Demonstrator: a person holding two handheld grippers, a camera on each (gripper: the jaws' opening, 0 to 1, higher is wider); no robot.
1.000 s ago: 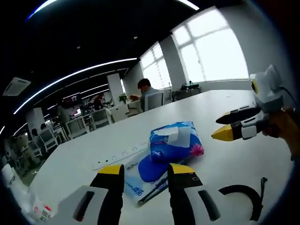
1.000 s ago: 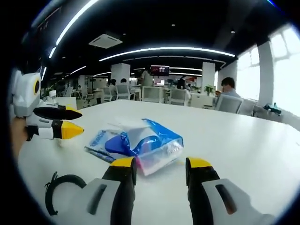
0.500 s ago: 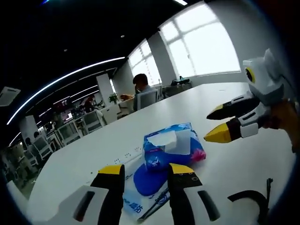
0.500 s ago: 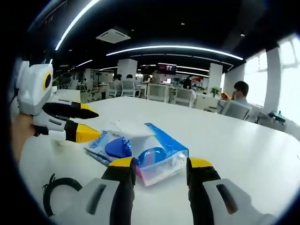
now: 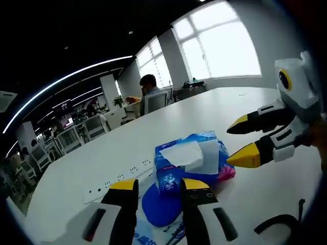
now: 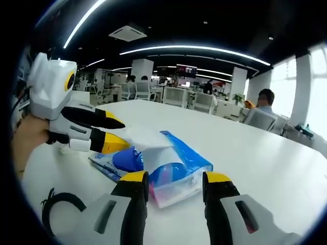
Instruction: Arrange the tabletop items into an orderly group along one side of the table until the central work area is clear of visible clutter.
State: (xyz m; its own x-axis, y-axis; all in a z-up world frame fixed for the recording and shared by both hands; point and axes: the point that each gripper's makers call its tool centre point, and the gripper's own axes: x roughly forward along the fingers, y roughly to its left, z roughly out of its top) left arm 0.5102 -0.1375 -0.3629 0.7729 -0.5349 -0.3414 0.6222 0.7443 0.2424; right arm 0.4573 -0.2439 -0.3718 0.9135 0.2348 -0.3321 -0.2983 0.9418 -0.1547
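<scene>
Now both grippers, left [image 5: 153, 186] and right [image 6: 176, 178], hung agape, flanking the tissue pack [image 5: 191, 158]. Bare table [image 6: 265, 168] stretched wide beyond it.

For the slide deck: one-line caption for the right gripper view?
Both open grippers close on a blue tissue pack on a white table.

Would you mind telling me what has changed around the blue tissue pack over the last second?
Both grippers have closed in on the blue plastic tissue pack: the left gripper now reaches its far side, the right gripper sits close beside it. Neither has taken hold; both remain open. The pack, the blue flat pouch under it, the white power strip and the black cable loop appear unmoved on the white table.
</scene>
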